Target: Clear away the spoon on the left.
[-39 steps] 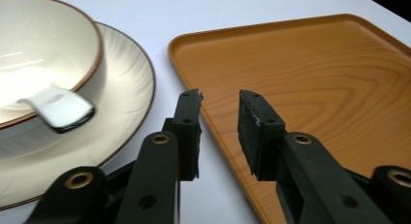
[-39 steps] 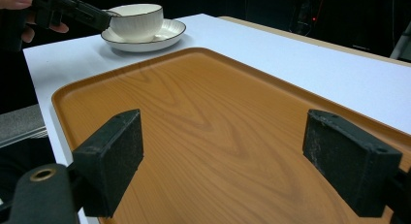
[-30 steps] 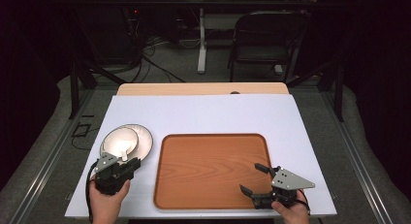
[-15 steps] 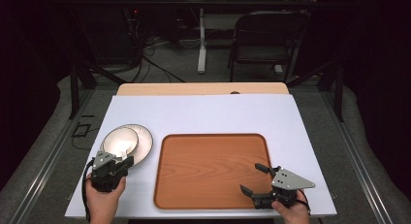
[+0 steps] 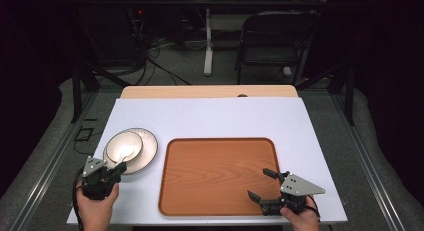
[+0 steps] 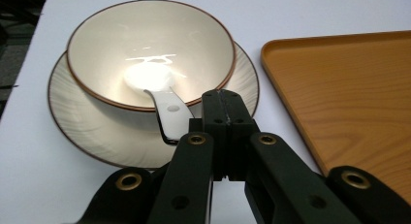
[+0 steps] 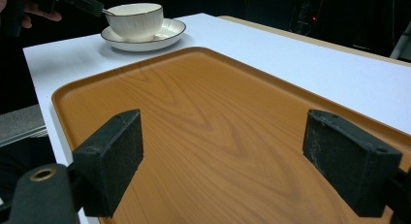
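A cream bowl point(image 5: 124, 145) with a brown rim stands on a matching saucer point(image 5: 148, 152) at the table's near left. A white spoon point(image 6: 167, 112) lies in the bowl point(image 6: 150, 49), its handle over the near rim. My left gripper point(image 5: 121, 166) sits just short of the saucer point(image 6: 82, 132). Its jaws are pressed together with nothing between them point(image 6: 220, 95), and the spoon handle lies just to their left. My right gripper point(image 5: 260, 183) rests open at the near right corner of the wooden tray point(image 5: 215, 176). Between its pads point(image 7: 237, 156) is only bare tray point(image 7: 218, 98).
The white tabletop point(image 5: 225, 116) has a wooden board point(image 5: 207, 92) along its far edge. Behind the table are a folding chair point(image 5: 277, 36), a table leg and floor cables. The right gripper view shows the bowl point(image 7: 134, 20) and the left gripper point(image 7: 97, 8) far off.
My left hand has drawn back to the left and slightly nearer the table's near edge, away from the bowl. The right hand, bowl, saucer and tray have not moved.
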Available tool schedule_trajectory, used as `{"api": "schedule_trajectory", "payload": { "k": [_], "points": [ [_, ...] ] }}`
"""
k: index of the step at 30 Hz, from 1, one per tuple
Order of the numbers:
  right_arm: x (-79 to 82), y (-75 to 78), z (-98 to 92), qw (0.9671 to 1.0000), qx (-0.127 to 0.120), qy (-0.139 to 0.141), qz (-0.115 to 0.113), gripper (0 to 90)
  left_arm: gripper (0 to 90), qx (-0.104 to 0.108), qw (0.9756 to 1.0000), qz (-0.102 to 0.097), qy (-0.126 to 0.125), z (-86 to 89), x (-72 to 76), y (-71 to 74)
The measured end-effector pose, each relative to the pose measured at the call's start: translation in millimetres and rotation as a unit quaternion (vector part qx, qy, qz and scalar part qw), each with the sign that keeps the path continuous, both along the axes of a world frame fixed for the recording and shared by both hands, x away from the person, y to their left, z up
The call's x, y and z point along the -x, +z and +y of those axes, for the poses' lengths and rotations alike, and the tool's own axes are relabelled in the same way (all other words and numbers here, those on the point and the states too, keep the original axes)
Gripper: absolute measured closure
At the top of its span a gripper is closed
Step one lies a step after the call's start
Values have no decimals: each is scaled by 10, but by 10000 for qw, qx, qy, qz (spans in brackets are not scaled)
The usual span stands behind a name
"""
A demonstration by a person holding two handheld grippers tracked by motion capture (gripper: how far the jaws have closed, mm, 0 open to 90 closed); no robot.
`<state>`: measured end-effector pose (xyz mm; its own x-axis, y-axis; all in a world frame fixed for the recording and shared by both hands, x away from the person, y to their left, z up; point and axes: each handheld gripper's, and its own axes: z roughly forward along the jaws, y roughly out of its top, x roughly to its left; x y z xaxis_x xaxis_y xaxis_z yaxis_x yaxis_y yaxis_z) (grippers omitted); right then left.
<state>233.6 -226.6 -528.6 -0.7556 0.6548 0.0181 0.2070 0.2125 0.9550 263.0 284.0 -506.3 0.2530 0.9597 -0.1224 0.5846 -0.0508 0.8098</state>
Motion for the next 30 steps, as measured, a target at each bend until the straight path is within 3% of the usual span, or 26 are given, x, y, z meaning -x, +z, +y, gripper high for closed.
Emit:
{"api": "schedule_trajectory", "payload": {
  "k": [15,27,30],
  "points": [
    [0,0,3,10000,9,1,7,145,900,-162,9989,-100,438,258,-27,-19],
    [0,-2,4,10000,15,1,13,145,900,-231,9964,-163,798,462,-191,-8],
    [-1,-2,3,10000,19,-1,10,145,900,-164,9958,-179,887,521,-237,-13]
  ]
}}
